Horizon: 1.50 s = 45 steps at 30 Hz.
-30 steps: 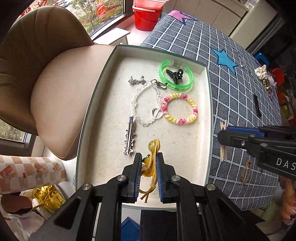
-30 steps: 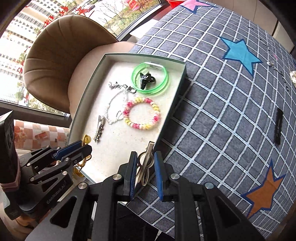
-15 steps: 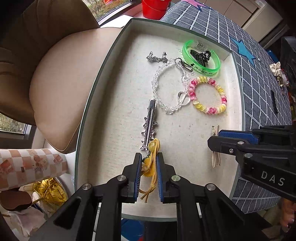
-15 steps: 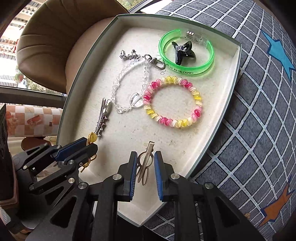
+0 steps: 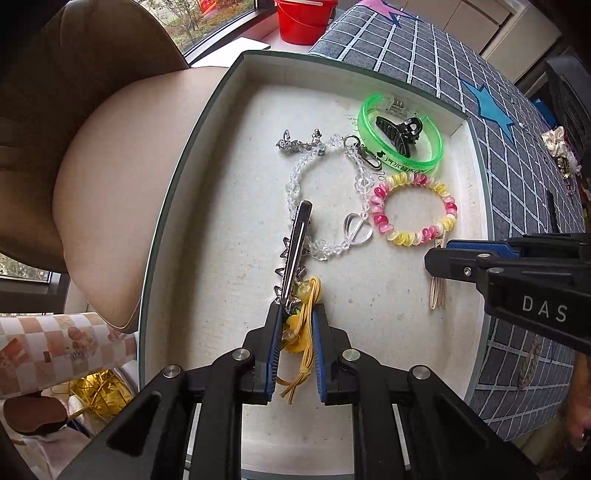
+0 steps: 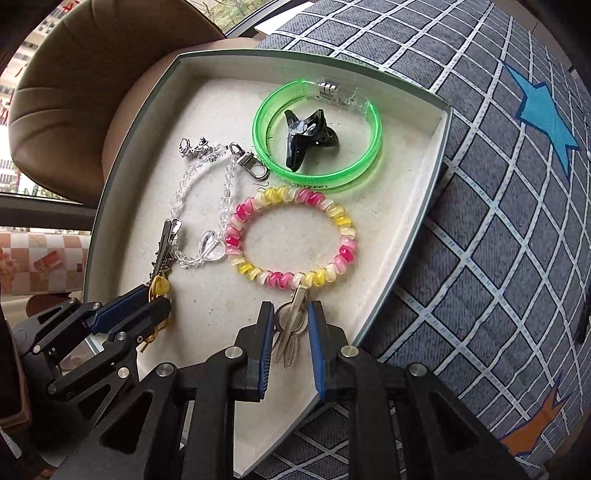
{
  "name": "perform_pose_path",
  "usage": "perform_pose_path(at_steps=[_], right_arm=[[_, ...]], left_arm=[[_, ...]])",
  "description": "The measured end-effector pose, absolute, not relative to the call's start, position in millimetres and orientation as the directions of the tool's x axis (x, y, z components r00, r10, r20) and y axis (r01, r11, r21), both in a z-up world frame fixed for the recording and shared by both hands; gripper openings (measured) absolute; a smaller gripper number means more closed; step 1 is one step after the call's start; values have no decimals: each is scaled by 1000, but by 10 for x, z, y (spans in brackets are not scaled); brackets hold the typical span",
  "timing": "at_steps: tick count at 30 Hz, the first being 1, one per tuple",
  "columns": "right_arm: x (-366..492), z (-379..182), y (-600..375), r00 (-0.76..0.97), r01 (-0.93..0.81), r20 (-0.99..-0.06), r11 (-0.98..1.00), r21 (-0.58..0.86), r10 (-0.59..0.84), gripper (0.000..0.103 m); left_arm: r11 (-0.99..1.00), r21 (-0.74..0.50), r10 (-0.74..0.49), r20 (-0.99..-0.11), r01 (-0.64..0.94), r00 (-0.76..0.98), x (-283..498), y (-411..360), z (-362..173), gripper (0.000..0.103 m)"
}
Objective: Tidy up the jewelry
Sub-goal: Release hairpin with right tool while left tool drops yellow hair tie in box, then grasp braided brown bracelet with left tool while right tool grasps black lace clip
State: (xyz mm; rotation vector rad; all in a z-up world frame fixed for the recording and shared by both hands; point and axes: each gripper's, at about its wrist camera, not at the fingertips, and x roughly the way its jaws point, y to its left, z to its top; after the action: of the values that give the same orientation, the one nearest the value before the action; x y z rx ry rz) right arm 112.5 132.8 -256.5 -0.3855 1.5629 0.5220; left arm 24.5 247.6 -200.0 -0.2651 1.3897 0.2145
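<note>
A white tray (image 5: 207, 155) holds a green bangle (image 5: 400, 134) with a black claw clip (image 5: 399, 129) inside it, a clear bead bracelet (image 5: 325, 192), a pink-yellow bracelet (image 5: 415, 208) and a silver hair clip (image 5: 293, 254). My left gripper (image 5: 295, 317) is low over the tray's near part, its jaws around a yellow cord hair tie (image 5: 301, 317) and slightly parted. My right gripper (image 6: 290, 317) has its jaws slightly parted around a beige hair clip (image 6: 290, 325) whose tip touches the pink-yellow bracelet (image 6: 291, 236).
The tray (image 6: 417, 206) sits at the edge of a grey checked tablecloth (image 6: 498, 221) with star patches. A tan chair (image 5: 92, 129) stands left of the tray. More accessories (image 5: 557, 147) lie on the cloth at far right. A red bucket (image 5: 303, 18) is by the window.
Both grippers moved forward and down into the tray with their items. Their jaws have widened a little around the yellow hair tie and the beige clip, which now rest on the tray.
</note>
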Motion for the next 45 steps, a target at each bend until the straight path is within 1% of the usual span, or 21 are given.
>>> perform_pose_path(at_steps=[11, 13, 15, 20, 25, 26, 27, 28, 29, 32, 34, 35, 40, 42, 43, 45], right_arm=[[1128, -2569, 1420, -91, -529, -992, 840, 119, 84, 21], [1135, -2488, 1408, -86, -527, -991, 840, 129, 98, 24], [1184, -2377, 1378, -73, -526, -991, 839, 137, 116, 31], [1225, -2128, 1313, -41, -513, -987, 844, 155, 156, 34], [1270, -1917, 1131, -14, -488, -984, 857, 163, 179, 40], [1280, -1880, 1078, -10, -483, -983, 860, 164, 182, 40], [1287, -1848, 1023, -7, -479, -983, 862, 164, 183, 40], [1284, -1819, 974, -4, -474, -983, 865, 164, 184, 40], [1280, -1796, 933, 0, -468, -983, 869, 164, 185, 40], [1271, -1745, 772, 10, -446, -982, 880, 162, 187, 41], [1241, -1706, 657, 18, -425, -982, 890, 165, 191, 41], [1167, -1715, 632, 21, -415, -981, 895, 165, 191, 43], [1070, -1649, 259, 42, -362, -982, 919, 156, 183, 57], [1054, -1617, 51, 52, -330, -982, 932, 153, 179, 69], [1044, -1598, -62, 57, -310, -982, 939, 151, 177, 71], [1028, -1572, -304, 68, -264, -984, 954, 143, 167, 72]], left_arm=[[947, -10, 39, -989, -320, 145, 216, 2423, -1898, 23], [947, -8, 40, -989, -323, 140, 213, 2401, -1869, 23], [947, -7, 40, -989, -320, 139, 220, 2378, -1829, 23], [952, 0, 47, -988, -306, 145, 275, 2274, -1709, 23], [954, 0, 48, -988, -301, 150, 268, 2262, -1648, 23], [954, 9, 55, -988, -301, 146, 275, 2250, -1637, 28], [953, 17, 62, -988, -302, 141, 273, 2253, -1635, 65], [951, 32, 78, -987, -309, 138, 275, 2263, -1625, 90], [946, 55, 109, -982, -318, 153, 268, 2251, -1577, 103], [954, 60, 114, -979, -293, 169, 269, 2225, -1522, 103], [958, 94, 141, -976, -271, 163, 288, 2176, -1503, 103], [960, 114, 157, -976, -257, 154, 310, 2140, -1497, 103], [966, 136, 176, -969, -220, 175, 422, 1960, -1394, 103], [966, 167, 203, -961, -196, 185, 474, 1849, -1357, 103], [968, 178, 211, -959, -178, 189, 507, 1783, -1343, 103], [973, 179, 205, -960, -149, 189, 557, 1662, -1325, 103]])
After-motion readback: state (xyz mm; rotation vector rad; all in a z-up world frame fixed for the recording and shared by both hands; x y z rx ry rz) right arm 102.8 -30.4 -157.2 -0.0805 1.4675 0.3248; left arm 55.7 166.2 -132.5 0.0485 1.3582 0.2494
